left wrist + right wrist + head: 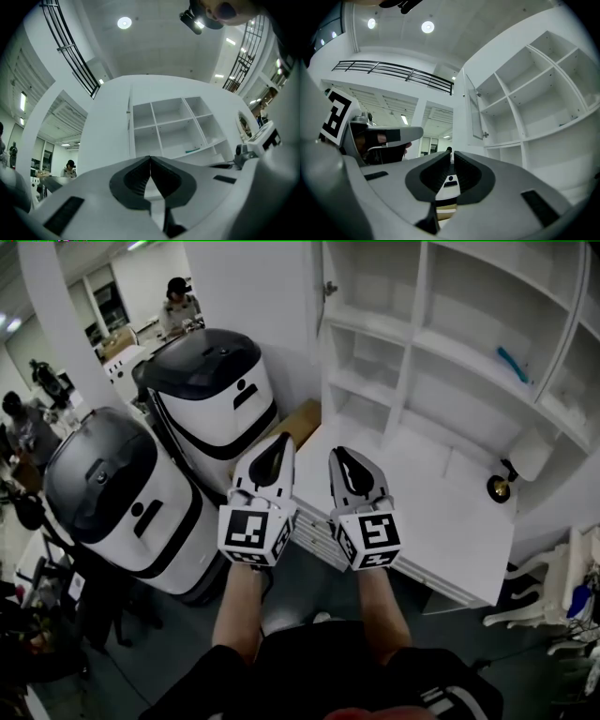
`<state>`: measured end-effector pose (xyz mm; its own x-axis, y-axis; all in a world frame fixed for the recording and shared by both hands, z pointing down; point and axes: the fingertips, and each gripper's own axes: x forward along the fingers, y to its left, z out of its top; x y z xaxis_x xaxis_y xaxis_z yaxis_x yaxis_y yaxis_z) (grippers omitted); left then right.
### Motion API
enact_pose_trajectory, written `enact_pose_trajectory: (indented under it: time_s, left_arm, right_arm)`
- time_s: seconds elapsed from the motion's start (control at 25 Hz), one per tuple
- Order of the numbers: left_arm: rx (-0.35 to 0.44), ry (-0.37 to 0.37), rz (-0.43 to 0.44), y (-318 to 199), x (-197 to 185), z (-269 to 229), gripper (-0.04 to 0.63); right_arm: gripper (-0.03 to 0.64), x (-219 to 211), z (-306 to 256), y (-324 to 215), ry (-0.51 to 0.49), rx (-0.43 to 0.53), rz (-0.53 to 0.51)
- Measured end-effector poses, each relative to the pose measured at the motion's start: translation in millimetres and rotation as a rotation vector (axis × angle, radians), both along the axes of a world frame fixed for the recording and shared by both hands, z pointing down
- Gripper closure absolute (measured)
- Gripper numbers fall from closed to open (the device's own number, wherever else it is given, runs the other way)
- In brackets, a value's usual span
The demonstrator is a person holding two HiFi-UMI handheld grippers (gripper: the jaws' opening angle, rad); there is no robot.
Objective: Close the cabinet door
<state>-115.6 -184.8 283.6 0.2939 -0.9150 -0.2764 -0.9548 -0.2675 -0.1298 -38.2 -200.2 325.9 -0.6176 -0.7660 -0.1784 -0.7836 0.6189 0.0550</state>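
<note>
The white cabinet (441,343) stands ahead with its shelves bare to view. Its door (253,296) is swung open at the left, a tall white panel; in the left gripper view the door (108,122) sits left of the shelves (173,126), and in the right gripper view the door (474,110) shows nearly edge-on. My left gripper (272,454) and right gripper (349,463) are held side by side in front of the cabinet, apart from the door. Both are shut with nothing between the jaws, as the left gripper (150,159) and right gripper (452,154) views confirm.
A white counter (422,521) lies under the shelves, with a small black and gold object (499,486) at its right. A teal item (511,362) lies on a shelf. Two white and black machines (122,493) (211,395) stand at left. People stand far off.
</note>
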Motion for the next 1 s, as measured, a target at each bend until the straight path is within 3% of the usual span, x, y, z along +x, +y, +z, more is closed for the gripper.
enact_pose_trajectory:
  time_s: [0.6,1.0]
  left_arm:
    - [0.093,-0.112,0.019,-61,-23,-47,0.583]
    - [0.212,-0.157,0.063,-119,-44,-118,0.583]
  right_arm:
    - [0.594,-24,-54,-42,0.021,0.128,-0.017]
    - [0.563,-38,-84,-101,0.035,0.18,0.008]
